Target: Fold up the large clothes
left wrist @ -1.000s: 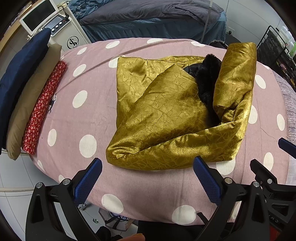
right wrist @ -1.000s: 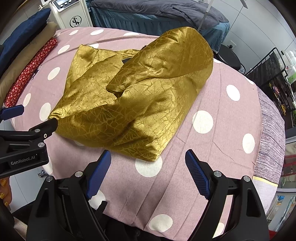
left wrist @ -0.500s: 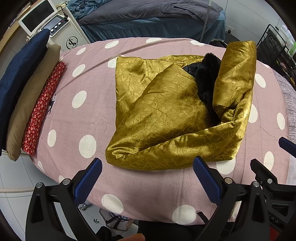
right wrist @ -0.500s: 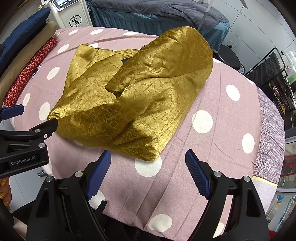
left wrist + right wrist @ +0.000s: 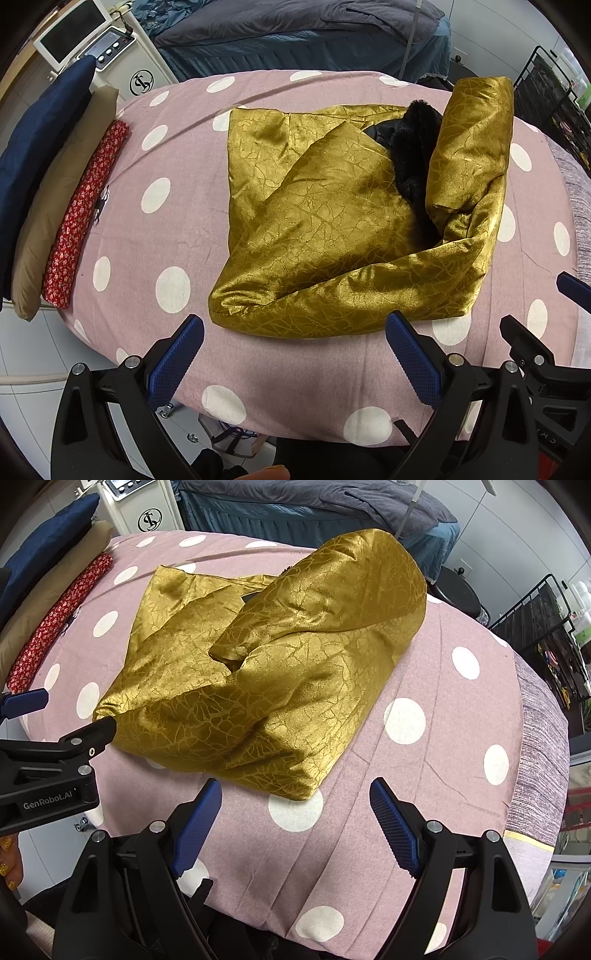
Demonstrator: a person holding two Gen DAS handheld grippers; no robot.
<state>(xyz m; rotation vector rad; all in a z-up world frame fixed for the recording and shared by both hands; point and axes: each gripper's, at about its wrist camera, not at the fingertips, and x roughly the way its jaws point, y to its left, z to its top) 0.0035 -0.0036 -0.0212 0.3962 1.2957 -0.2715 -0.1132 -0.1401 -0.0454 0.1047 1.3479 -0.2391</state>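
Note:
A shiny gold garment [image 5: 325,236] [image 5: 266,686] lies loosely bundled on the pink, white-dotted table [image 5: 155,236] [image 5: 436,775], with black furry lining [image 5: 413,155] showing in its folds. My left gripper [image 5: 295,354] hovers open above the table's near edge, just short of the garment's near hem, nothing between its blue pads [image 5: 173,362]. My right gripper [image 5: 295,823] also stands open near the garment's near corner, empty. Each gripper shows at the edge of the other's view.
Folded clothes, navy [image 5: 37,155], tan [image 5: 62,192] and red floral [image 5: 85,210], are stacked along the table's left side. A white machine [image 5: 122,62] and a bed with grey bedding [image 5: 295,26] stand behind. A black wire rack [image 5: 546,627] is at right.

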